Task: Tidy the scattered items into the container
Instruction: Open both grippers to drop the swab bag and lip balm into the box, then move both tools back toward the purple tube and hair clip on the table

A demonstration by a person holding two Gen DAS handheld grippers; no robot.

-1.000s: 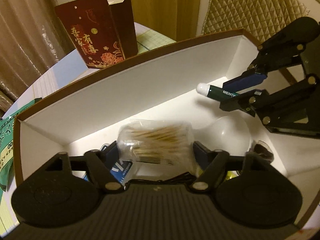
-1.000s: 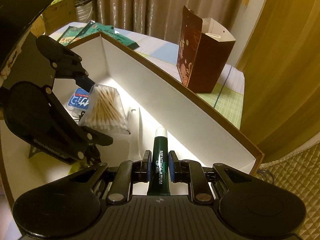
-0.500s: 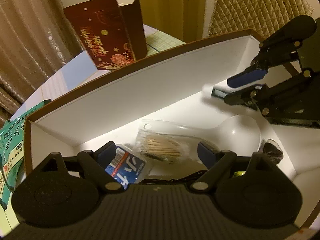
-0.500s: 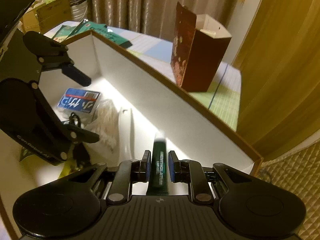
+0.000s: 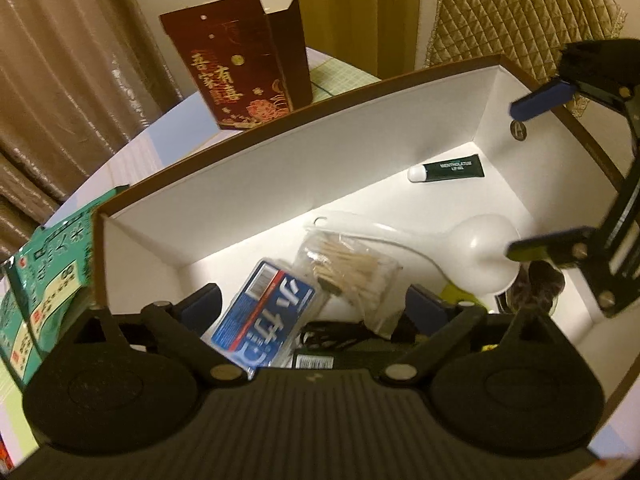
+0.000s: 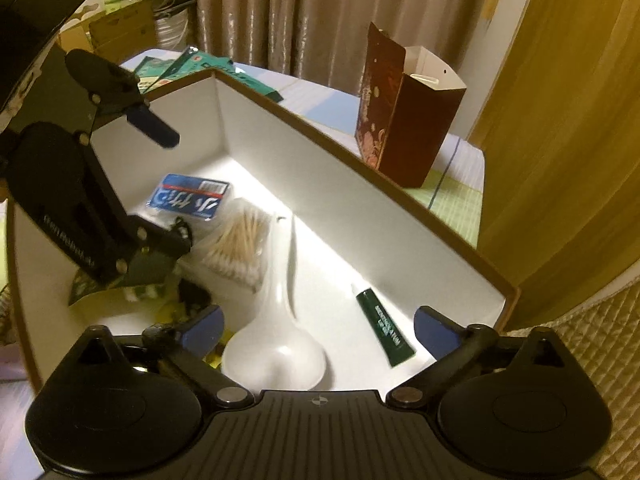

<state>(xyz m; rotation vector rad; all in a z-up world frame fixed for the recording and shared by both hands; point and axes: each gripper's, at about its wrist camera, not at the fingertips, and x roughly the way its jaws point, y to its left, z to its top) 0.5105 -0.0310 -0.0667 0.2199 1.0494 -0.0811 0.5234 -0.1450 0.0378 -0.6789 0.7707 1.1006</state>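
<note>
A white box with a brown rim (image 5: pixel 360 148) (image 6: pixel 320 184) holds the items. On its floor lie a dark green lip-gel tube (image 5: pixel 446 169) (image 6: pixel 384 326), a bag of cotton swabs (image 5: pixel 352 268) (image 6: pixel 240 246), a blue packet (image 5: pixel 264 312) (image 6: pixel 190 198) and a white spoon (image 5: pixel 486 254) (image 6: pixel 276 344). My left gripper (image 5: pixel 316 306) hangs above the swabs and the packet, its jaws opening, touching nothing. My right gripper (image 6: pixel 320 328) is over the tube and spoon, its jaws opening wide, nothing between the pads.
A dark red paper gift bag (image 5: pixel 244 64) (image 6: pixel 404 120) stands on the table behind the box. Green packets (image 5: pixel 44 276) (image 6: pixel 192 68) lie beside the box's left end. Curtains hang behind. A quilted cushion (image 5: pixel 520 12) is at the right.
The left gripper let go of the swab bag, which now lies in the box. The right gripper released the green tube, now lying on the box floor. Both grippers drew back slightly.
</note>
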